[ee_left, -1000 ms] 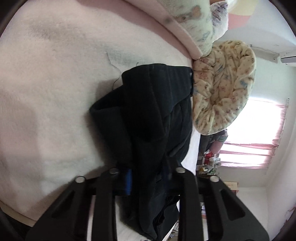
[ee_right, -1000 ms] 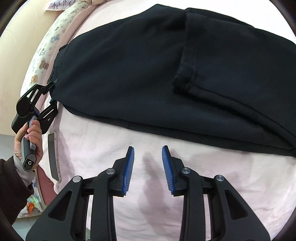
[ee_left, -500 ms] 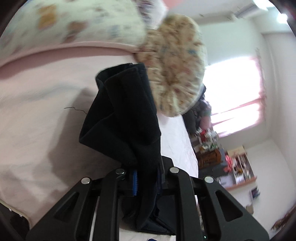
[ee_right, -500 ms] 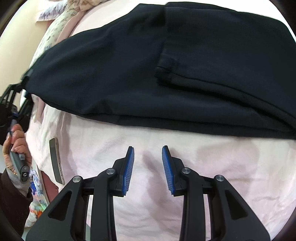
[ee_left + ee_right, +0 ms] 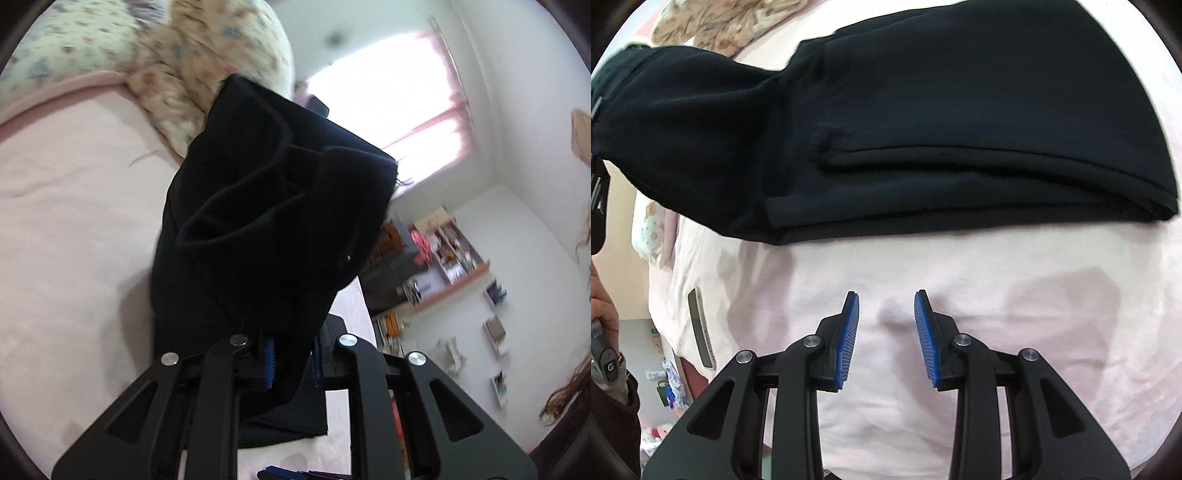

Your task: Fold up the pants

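Black pants (image 5: pixel 280 236) hang clamped in the left hand-held gripper (image 5: pixel 291 356); the right hand-held gripper (image 5: pixel 886 339) stands apart, empty.

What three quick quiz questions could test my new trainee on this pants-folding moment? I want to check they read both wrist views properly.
1. True or false: the right gripper is clamped on the black pants.
2. Which gripper holds the pants: A) left gripper, B) right gripper, C) neither?
3. Fill in: the pants lie on a pink ____.

Key: 1. False; its jaws stand apart, over bare bedsheet. 2. A; it grips one end, lifted off the bed. 3. Bedsheet.
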{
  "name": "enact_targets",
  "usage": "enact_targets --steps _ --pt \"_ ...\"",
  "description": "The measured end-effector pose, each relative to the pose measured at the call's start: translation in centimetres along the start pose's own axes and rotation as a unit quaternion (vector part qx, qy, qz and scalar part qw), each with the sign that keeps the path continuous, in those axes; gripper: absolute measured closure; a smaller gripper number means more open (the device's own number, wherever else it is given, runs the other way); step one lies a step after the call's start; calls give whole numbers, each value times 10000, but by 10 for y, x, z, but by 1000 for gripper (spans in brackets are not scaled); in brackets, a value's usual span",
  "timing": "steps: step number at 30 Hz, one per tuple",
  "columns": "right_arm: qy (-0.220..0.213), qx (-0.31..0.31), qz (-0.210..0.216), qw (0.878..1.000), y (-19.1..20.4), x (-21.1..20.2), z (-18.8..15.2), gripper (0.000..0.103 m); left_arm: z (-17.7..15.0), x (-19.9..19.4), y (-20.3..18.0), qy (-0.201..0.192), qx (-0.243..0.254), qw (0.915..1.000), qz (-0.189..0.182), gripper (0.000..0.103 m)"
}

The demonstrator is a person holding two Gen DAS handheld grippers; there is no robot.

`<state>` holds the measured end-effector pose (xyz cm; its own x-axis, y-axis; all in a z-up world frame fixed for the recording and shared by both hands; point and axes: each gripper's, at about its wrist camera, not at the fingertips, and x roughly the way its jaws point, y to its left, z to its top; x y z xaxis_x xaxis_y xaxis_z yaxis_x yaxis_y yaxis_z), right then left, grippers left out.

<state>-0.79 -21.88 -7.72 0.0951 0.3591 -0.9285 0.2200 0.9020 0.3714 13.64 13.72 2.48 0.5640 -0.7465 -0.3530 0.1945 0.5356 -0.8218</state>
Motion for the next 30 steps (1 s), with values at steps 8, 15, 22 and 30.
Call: enact_targets --steps 8,15,22,30 --pt "-187 490 -61 9986 -55 -23 -15 69 -44 71 -44 745 152 9970 -129 88" --pt "-286 878 -120 9957 -100 -39 -31 69 -91 129 -62 1310 125 9913 43 87" --pt "-482 1153 -199 9920 -133 -54 -44 38 -131 177 -84 1827 409 9820 264 86" --pt "-556 1361 -199 9889 -155 -63 -48 38 -173 219 -91 2390 733 9642 889 85"
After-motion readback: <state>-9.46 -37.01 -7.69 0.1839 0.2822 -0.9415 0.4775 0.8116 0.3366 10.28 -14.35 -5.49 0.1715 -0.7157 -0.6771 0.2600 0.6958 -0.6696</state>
